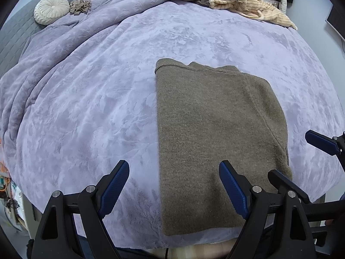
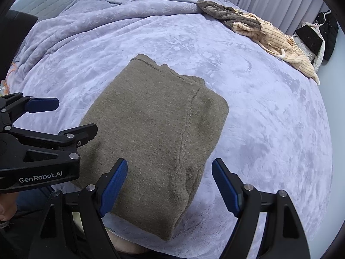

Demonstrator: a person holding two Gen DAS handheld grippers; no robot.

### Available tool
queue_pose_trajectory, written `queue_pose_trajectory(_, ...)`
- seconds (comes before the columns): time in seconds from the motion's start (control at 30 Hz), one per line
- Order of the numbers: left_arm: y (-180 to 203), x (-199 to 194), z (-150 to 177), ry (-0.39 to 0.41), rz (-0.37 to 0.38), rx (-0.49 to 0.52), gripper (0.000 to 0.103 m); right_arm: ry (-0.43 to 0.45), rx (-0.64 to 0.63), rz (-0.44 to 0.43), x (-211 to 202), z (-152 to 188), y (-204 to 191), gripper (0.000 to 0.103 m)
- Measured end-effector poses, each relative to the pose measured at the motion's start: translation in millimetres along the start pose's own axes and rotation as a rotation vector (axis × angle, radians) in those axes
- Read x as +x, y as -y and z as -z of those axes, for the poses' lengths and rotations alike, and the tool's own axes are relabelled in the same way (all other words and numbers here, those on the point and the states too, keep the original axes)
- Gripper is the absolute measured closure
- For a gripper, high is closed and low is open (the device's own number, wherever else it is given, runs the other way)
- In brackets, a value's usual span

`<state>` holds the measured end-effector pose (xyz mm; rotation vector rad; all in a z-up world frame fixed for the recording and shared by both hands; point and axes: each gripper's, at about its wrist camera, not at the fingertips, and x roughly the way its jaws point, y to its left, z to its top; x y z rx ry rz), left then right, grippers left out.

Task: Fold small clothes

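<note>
While folded rectangular, coarse-knit olive sweater (image 1: 215, 133) rests on plush lavender blanket (image 1: 90, 108).

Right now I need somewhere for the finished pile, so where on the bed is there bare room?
Free blanket lies left of the folded brown sweater, up to the round cushion. Another bare patch lies right of the sweater, below the heap of unfolded clothes. That far corner is crowded.
</note>
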<state>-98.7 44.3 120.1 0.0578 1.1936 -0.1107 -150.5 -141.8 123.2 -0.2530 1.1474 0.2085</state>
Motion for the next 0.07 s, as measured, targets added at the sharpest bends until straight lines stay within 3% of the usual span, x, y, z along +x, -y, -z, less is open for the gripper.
queue_pose_trajectory(0.07,0.1,-0.4,0.3,0.001,0.0,0.004,0.017,0.0,0.001,0.0,-0.6,-0.4,-0.6,0.02)
